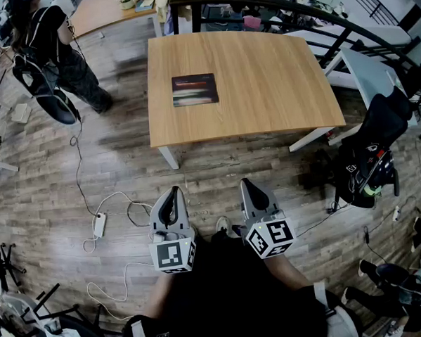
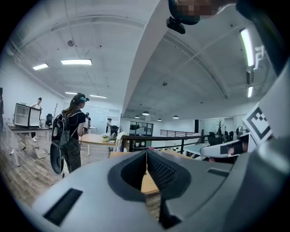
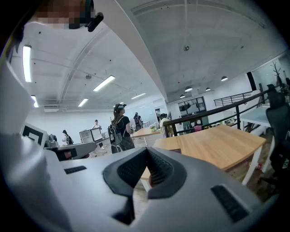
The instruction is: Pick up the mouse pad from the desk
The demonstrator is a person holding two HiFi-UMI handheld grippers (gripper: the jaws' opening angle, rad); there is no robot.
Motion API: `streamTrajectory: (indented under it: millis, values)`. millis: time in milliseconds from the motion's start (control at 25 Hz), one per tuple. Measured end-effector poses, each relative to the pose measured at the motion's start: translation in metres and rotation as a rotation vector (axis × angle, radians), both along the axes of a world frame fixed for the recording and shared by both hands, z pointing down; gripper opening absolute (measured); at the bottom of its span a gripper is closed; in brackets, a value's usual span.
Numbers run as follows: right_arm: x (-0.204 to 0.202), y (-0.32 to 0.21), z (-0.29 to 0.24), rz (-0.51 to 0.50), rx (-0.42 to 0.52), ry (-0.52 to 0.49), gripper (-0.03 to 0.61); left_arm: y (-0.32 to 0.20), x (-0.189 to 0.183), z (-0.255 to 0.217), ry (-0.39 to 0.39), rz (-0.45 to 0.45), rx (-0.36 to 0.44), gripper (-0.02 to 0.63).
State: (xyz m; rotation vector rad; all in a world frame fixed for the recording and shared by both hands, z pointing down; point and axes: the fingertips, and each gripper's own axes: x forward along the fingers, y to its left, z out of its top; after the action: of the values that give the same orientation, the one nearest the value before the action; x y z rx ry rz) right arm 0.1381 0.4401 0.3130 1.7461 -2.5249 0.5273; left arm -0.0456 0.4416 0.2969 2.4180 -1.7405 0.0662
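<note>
Though inside desk (image 1: 276, 76) edges, mouse pad (image 1: 194, 89)

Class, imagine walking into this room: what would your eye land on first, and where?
A big wooden desk fills the middle, with a dark mouse pad near its left edge. In the foreground, the left claw and right claw are shut and empty, short of the desk. A person with a backpack stands at the upper left.
</note>
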Motion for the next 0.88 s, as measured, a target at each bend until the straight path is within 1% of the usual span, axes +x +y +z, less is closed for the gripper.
streamTrajectory:
  millis: [160,480,600,680,880]
  values:
    - [0.0,0.001,0.004,-0.003,0.0,0.001,0.03,0.001,-0.001,0.008,0.007,-0.004,0.001,0.025]
    - [-0.006,-0.001,-0.001,0.0,0.002,-0.009,0.029,0.001,-0.006,0.004,0.006,-0.002,0.002,0.024]
    - [-0.008,-0.002,-0.002,0.008,0.002,-0.032,0.031,0.0,-0.009,0.005,0.009,0.0,0.001,0.025]
    - [-0.011,-0.001,-0.003,0.013,0.005,-0.046,0.031,0.001,-0.013,0.005,0.011,0.002,0.001,0.025]
    - [-0.023,-0.001,-0.001,0.016,0.002,-0.039,0.031,0.002,-0.023,0.009,0.02,0.011,-0.005,0.025]
